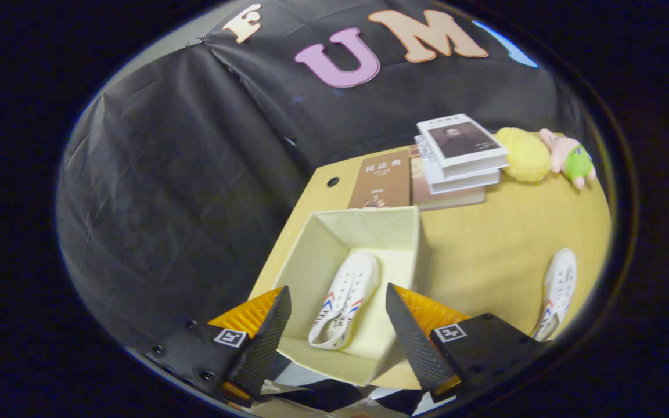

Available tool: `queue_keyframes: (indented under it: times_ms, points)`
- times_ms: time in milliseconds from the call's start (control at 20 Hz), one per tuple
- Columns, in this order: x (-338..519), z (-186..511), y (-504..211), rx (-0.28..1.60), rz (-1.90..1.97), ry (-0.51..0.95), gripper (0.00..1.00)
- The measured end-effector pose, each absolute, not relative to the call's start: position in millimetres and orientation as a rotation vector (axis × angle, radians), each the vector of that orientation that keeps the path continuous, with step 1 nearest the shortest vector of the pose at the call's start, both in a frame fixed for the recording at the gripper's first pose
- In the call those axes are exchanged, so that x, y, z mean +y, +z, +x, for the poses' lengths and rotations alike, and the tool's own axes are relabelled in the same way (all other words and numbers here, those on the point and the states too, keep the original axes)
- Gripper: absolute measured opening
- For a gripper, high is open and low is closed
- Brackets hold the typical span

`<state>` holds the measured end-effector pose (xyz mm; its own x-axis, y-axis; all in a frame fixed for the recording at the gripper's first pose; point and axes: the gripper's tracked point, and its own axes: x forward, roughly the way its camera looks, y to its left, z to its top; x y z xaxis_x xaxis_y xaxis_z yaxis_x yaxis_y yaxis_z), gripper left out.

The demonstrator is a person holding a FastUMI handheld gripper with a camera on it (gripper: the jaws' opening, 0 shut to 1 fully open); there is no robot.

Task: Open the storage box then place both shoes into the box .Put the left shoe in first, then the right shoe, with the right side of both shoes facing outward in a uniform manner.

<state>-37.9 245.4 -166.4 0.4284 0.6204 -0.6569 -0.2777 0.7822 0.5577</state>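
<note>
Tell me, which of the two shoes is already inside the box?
The shoe between the open claw's fingers, inside the box; the other shoe lies on the table.

Wooden table [485, 244] against black cloth wall [195, 145]

We see the wall directly behind the table, and a cable hole [333, 182] near the table's back corner.

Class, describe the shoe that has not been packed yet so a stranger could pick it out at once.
Start at the wooden table and find the open box ahead of the open tool. One white shoe lies inside it. The unpacked shoe lies on bare tabletop, right of the box.
</note>
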Motion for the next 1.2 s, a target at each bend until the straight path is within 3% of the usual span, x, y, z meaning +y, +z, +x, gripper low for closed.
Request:
queue_keyframes:
  times_ms: [400,700,1100,1200]
  points:
    - [69.7,-24.7,-204.9,0.949,0.348,0.335,1.0]
    - [-36.4,-36.4,-257.9,1.026,0.279,0.184,1.0]
    - [-68.4,-59.5,-350.2,1.206,0.169,0.217,0.98]
    - [-68.2,-58.7,-371.4,1.245,0.153,0.225,0.85]
